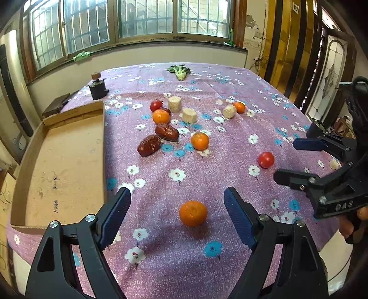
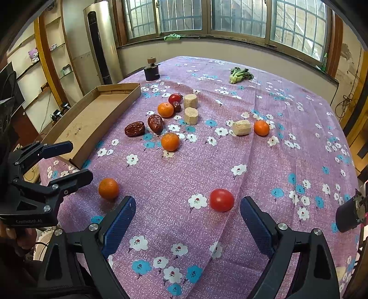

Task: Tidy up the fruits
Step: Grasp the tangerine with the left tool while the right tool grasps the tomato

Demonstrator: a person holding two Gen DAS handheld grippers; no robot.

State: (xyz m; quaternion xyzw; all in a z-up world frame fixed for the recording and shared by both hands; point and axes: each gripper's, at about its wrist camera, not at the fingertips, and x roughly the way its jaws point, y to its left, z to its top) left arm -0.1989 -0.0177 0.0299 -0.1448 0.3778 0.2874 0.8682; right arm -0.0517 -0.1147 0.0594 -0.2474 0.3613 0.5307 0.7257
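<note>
Daylight from the windows (image 1: 138,20), soft shadows, sharp focus, fisheye-bent, dark-vignetted edges

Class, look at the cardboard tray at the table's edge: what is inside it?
The tray holds no fruit; only its bare, stained brown floor shows. Its near corner is hidden behind the left gripper.

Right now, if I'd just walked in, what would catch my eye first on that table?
Probably the purple flowered tablecloth scattered with bright food: oranges, red tomatoes, dark dates and pale cylinders clustered mid-table. Nearest the camera, an orange sits between the open left gripper, and a tomato lies just ahead of the open right gripper. A shallow cardboard tray lies along the table's left side.
</note>
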